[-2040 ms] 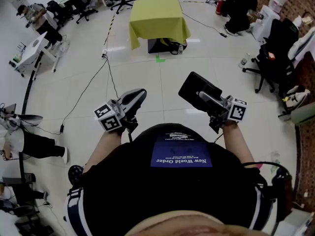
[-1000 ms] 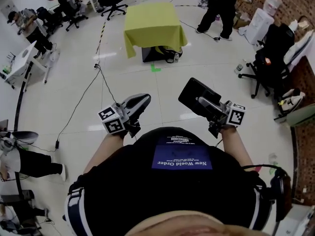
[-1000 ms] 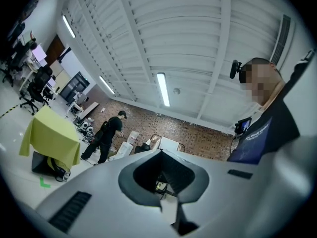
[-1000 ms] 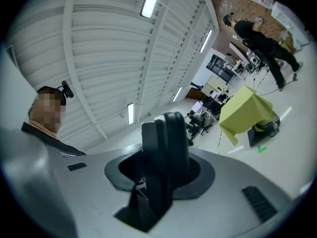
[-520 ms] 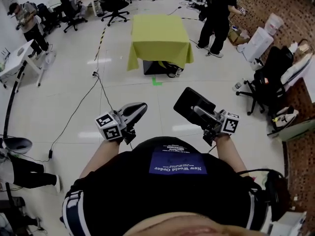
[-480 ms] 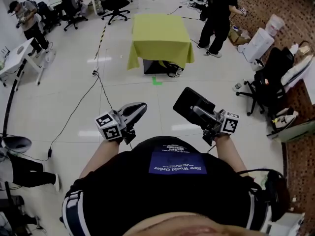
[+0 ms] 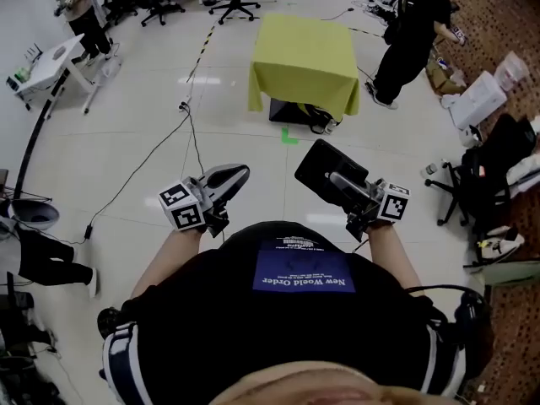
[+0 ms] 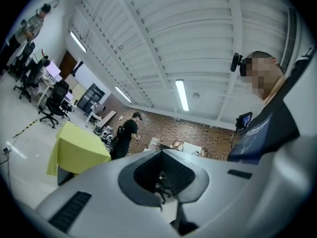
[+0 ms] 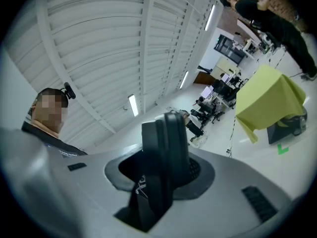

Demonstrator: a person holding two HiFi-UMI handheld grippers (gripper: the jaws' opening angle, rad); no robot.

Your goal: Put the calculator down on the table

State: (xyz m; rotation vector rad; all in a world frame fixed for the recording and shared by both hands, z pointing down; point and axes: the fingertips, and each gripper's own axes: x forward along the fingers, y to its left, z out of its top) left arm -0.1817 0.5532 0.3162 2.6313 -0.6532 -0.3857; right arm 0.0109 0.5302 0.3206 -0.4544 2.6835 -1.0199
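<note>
The calculator (image 7: 325,169) was in the air over the floor, well short of the yellow-draped worktop (image 7: 305,49). It was a dark flat slab, gripped near one end and jutting forward and up. It looked light and stiff, with a smooth hard casing that could probably slip or pivot, so a hold across the flat faces near an edge seemed right. The right gripper (image 7: 344,184) had its fingers clamped on it. The left gripper (image 7: 229,175) was beside it, fingers together on nothing.
</note>
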